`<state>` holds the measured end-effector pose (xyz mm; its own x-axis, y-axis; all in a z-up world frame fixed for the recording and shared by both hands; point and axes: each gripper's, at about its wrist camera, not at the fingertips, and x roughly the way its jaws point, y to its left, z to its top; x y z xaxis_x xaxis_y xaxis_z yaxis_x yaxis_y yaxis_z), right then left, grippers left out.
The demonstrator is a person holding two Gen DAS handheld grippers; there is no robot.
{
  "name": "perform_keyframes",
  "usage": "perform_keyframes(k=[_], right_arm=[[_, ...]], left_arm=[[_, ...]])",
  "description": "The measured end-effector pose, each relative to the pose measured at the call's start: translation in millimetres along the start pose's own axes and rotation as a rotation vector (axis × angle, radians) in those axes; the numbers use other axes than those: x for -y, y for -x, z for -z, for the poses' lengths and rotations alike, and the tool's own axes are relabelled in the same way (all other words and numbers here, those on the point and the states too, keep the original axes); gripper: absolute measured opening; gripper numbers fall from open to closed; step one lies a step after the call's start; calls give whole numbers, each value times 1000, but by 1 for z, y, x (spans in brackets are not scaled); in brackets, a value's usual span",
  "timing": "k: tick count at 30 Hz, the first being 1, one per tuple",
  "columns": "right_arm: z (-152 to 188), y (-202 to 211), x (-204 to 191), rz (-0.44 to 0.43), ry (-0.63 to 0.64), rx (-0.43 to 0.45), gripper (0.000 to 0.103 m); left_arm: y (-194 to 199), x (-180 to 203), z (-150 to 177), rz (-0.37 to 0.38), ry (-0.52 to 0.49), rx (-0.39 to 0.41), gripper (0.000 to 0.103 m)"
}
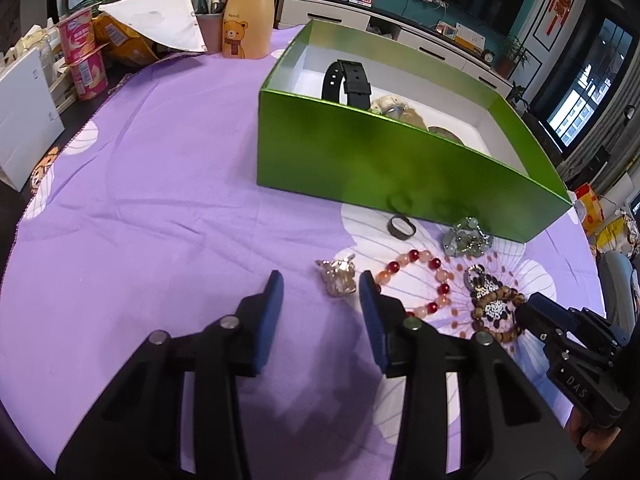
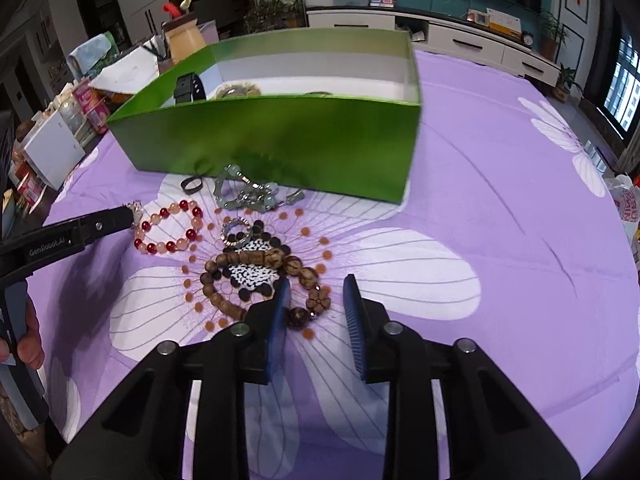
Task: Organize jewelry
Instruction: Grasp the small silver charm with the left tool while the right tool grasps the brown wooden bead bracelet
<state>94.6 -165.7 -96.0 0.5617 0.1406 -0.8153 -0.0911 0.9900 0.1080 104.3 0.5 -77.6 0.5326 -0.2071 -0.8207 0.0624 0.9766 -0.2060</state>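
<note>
Two claws are held low over the purple floral cloth on the tabletop (image 2: 500, 168), both with jaws parted and nothing gripped. The left claw (image 1: 320, 292) is poised just short of a crumpled gold-and-silver trinket (image 1: 338, 278); the right claw (image 2: 316, 296) straddles the near end of the brown wooden-bead bracelet (image 2: 256, 268), its left pad touching or nearly touching a dark bead.

Still loose on the cloth are a red-and-peach glass-bead bracelet (image 2: 170, 226), a rhinestone pendant in black and white (image 2: 252, 270), a small dark ring (image 2: 192, 184) and a tangled silver chain piece (image 2: 248, 196) beside the glossy green cardboard box (image 2: 280, 140), where a black watch strap (image 1: 346, 80) and other pieces already lie.

The wooden bracelet overlaps the pendant, so the pendant could be dragged along if the bracelet is lifted. Round, smooth beads may roll out of a shallow pinch, and the thin cloth could be pinched and bunched.
</note>
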Motion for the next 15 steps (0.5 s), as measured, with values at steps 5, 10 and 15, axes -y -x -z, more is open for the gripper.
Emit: perform_keyframes(k=[5, 10, 15], right_arm=[[-3, -3, -2, 1, 14, 5, 29], [-1, -5, -13, 43, 87, 23, 14], [0, -4, -16, 49, 106, 32, 11]], left_arm=[[-3, 0, -2, -6, -19, 11, 34], [-4, -1, 3, -19, -49, 42, 13], [-2, -6, 5, 0, -35, 39, 13]])
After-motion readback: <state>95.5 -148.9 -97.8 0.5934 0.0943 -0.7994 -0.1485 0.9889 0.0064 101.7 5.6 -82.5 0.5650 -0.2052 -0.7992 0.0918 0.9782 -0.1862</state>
